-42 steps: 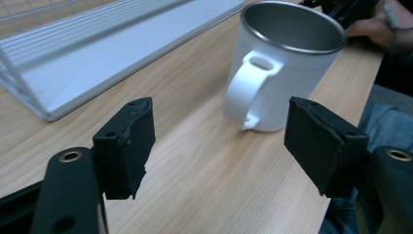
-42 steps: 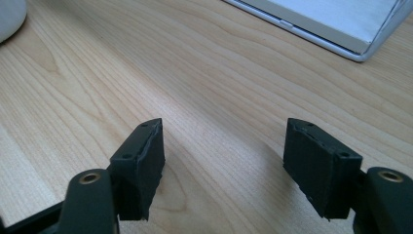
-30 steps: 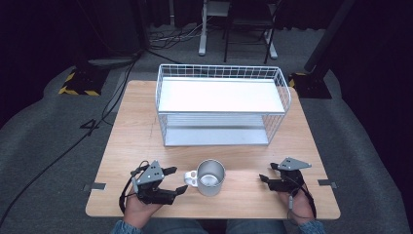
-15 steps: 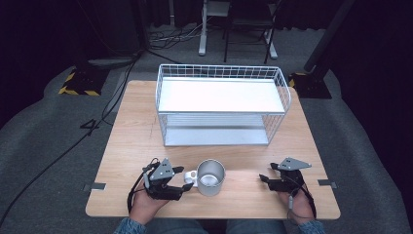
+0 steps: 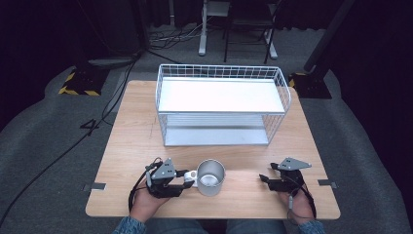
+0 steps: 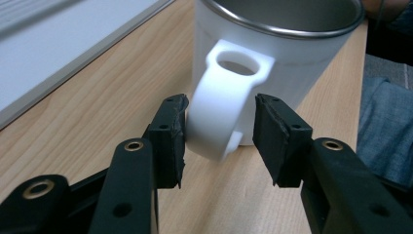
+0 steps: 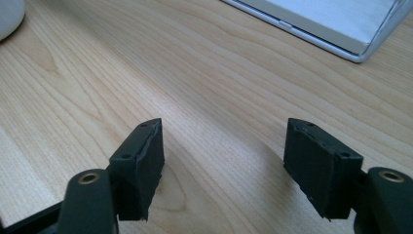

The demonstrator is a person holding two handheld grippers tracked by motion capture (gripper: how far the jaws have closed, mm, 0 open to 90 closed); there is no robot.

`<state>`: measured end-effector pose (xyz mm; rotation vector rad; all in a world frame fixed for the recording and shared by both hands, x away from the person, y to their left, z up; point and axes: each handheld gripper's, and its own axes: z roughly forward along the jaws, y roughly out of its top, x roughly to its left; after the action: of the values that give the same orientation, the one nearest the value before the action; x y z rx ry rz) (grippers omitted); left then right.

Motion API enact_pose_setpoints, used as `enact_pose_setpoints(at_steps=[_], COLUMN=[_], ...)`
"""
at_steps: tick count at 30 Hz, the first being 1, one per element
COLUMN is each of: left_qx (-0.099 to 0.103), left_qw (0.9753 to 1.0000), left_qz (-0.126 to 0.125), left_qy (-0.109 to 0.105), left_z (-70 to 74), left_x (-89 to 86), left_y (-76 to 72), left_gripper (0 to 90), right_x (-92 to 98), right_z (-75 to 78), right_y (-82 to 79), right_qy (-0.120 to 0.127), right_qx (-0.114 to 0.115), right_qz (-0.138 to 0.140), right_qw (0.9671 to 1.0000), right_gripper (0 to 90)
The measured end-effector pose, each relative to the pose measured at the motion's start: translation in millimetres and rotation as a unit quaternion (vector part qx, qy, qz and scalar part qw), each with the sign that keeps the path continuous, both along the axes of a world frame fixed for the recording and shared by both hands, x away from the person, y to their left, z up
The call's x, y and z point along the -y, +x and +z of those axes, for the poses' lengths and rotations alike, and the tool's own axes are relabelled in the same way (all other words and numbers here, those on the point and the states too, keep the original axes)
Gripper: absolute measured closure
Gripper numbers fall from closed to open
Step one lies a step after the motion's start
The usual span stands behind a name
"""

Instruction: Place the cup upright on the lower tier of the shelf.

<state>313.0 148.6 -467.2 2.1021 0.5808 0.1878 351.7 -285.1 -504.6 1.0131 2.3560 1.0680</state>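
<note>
A white mug with a metal rim stands upright near the table's front edge, its handle pointing left. My left gripper is open, one jaw on each side of that handle. In the left gripper view the handle sits between the jaws of the left gripper: the left jaw is at or against it and the right jaw stands a little apart. My right gripper rests low at the front right, open and holding nothing, apart from the mug. The right gripper has bare wood between its jaws.
A white wire rack with two shelves stands on the far half of the wooden table. Its lower shelf edge lies ahead of the right gripper. Bare wood runs between the rack and the mug. Dark floor, cables and chair legs lie beyond.
My left gripper has slid right toward the mug and now has its open jaws around the handle. The right gripper and the mug have stayed put.
</note>
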Motion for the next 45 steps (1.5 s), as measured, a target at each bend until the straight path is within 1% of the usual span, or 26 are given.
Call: enact_pose_setpoints(at_steps=[1, 2, 3, 6, 8, 11, 13, 16, 19, 20, 21, 23, 27, 28, 30, 31, 41, 42, 43, 44, 45], left_qx=[0.0, -0.001, -0.001, 0.001, 0.002, 0.004, 0.007, 0.01, 0.014, 0.014, 0.02, 0.022, 0.022, 0.023, 0.024, 0.023, 0.036, 0.037, 0.037, 0.039, 0.039], left_qw=[1.0, 1.0, 1.0, 0.9998, 0.9998, 0.9996, 0.9994, 0.9992, 0.9987, 0.9987, 0.9985, 0.9983, 0.9985, 0.9988, 0.9988, 0.999, 0.9991, 0.9991, 0.9991, 0.9991, 0.9991], left_qz=[0.0, -0.007, -0.007, -0.02, -0.022, -0.027, -0.031, -0.037, -0.045, -0.045, -0.045, -0.045, -0.044, -0.039, -0.038, -0.036, -0.022, -0.019, -0.019, -0.017, -0.017], left_qy=[0.0, 0.002, 0.002, 0.002, 0.003, 0.006, 0.009, 0.014, 0.02, 0.02, 0.025, 0.029, 0.025, 0.019, 0.017, 0.013, 0.005, -0.002, -0.002, -0.011, -0.011], left_z=[0.0, 0.8, 0.8, 1.7, 2.2, 4.0, 5.2, 6.1, 6.8, 6.8, 7.8, 8.7, 8.4, 8.8, 9.5, 10.3, 16.3, 17.8, 17.8, 19.7, 19.7], left_x=[0.0, 0.3, 0.3, 1.4, 2.3, 4.6, 6.8, 8.9, 10.3, 10.3, 12.2, 13.4, 13.2, 12.3, 11.5, 10.9, 10.3, 9.5, 9.5, 8.5, 8.5], left_y=[0.0, -1.7, -1.7, -4.4, -5.0, -6.5, -7.6, -8.6, -9.6, -9.6, -11.4, -12.1, -12.1, -12.4, -12.5, -13.0, -17.2, -17.5, -17.5, -17.6, -17.6], left_gripper=[56.5, 56.9, 57.2, 59.3, 59.9, 63.3, 64.5, 68.6, 69.7, 70.1, 70.6, 71.0, 71.2, 71.3, 71.4, 71.5, 71.7, 71.7, 71.7, 71.8, 71.8], right_x=[0.0, 0.0, 0.0, 0.0, 0.0, 0.0, 0.0, -0.1, -0.2, -0.2, -0.2, -0.3, -0.6, -0.6, -0.7, -0.7, -1.0, -1.0, -1.0, -1.0, -1.0], right_z=[0.0, 0.0, 0.0, 0.0, 0.0, 0.0, 0.0, 0.1, 0.1, 0.1, 0.1, 0.2, 0.1, 0.1, 0.1, 0.1, 0.1, 0.1, 0.1, 0.1, 0.1], right_y=[0.0, 0.0, 0.0, 0.0, 0.0, -0.1, 0.0, -0.2, -0.3, -0.3, -0.5, -0.6, -0.9, -1.0, -1.0, -1.1, -1.4, -1.4, -1.4, -1.5, -1.5], right_qy=[0.0, 0.0, 0.0, -0.001, -0.001, -0.001, -0.001, -0.002, -0.003, -0.003, -0.004, -0.005, -0.005, -0.005, -0.005, -0.005, -0.006, -0.006, -0.006, -0.006, -0.006], right_qx=[0.0, 0.0, 0.0, 0.0, 0.0, 0.001, 0.0, 0.001, 0.002, 0.002, 0.003, 0.005, 0.005, 0.006, 0.006, 0.006, 0.007, 0.007, 0.007, 0.008, 0.008], right_qz=[0.0, 0.0, 0.0, 0.0, 0.0, -0.001, -0.001, -0.001, -0.002, -0.002, -0.001, -0.001, -0.001, -0.002, -0.001, -0.001, -0.002, -0.002, -0.002, -0.002, -0.002], right_qw=[1.0, 1.0, 1.0, 1.0, 1.0, 1.0, 1.0, 1.0, 1.0, 1.0, 1.0, 1.0, 1.0, 1.0, 1.0, 1.0, 1.0, 1.0, 1.0, 1.0, 1.0], right_gripper=[31.6, 31.6, 31.6, 31.5, 31.4, 31.3, 31.2, 31.0, 31.0, 31.0, 31.0, 31.0, 30.9, 30.9, 30.9, 30.9, 30.9, 30.9, 30.9, 30.8, 30.8])
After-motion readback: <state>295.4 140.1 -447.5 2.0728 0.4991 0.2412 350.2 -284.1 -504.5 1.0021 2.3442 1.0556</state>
